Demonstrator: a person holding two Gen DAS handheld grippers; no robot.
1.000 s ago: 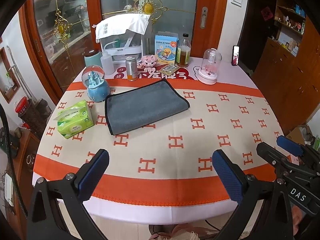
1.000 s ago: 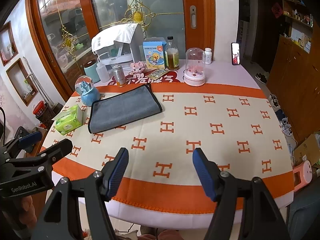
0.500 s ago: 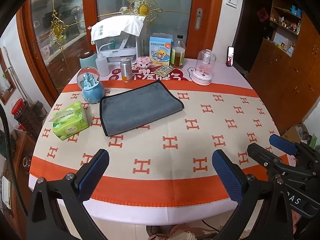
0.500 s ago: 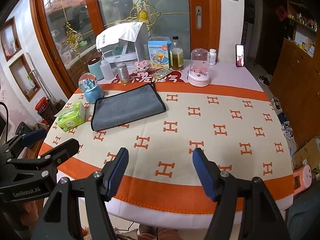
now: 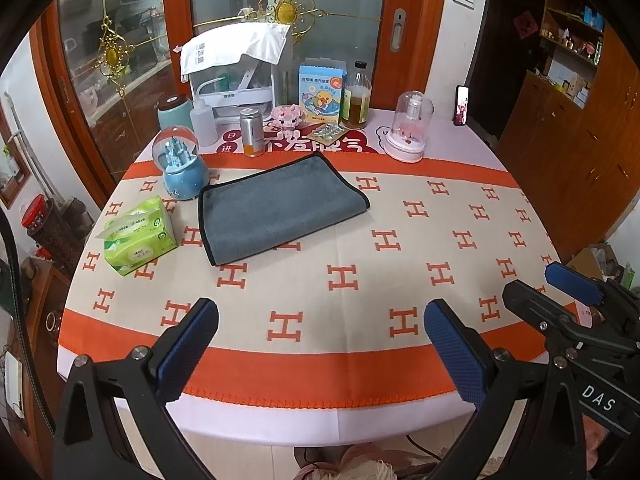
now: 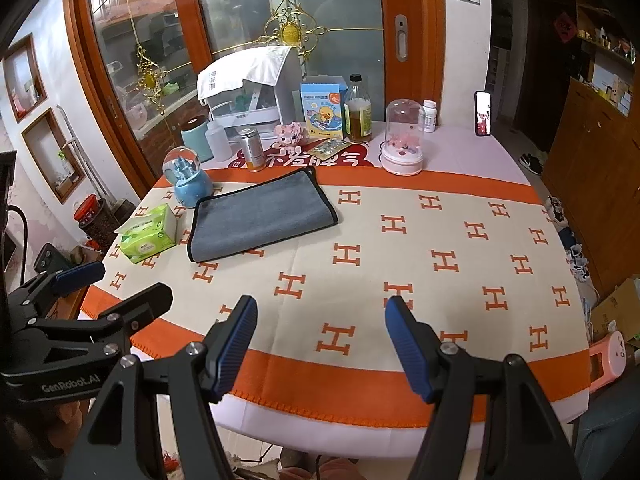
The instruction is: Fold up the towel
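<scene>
A grey towel with a dark edge lies flat, folded into a rectangle, on the far left part of the round table; it also shows in the right wrist view. My left gripper is open and empty, above the table's near edge, well short of the towel. My right gripper is open and empty, also above the near edge. The right gripper appears at the right of the left wrist view. The left gripper appears at the left of the right wrist view.
A green tissue pack and a blue snow globe stand left of the towel. Behind it are a can, a bottle, a box, a glass dome and a dish rack. The tablecloth is beige with orange marks.
Both grippers have drawn slightly back and up from the table, so more of it shows. The towel has not moved. Both stay open.
</scene>
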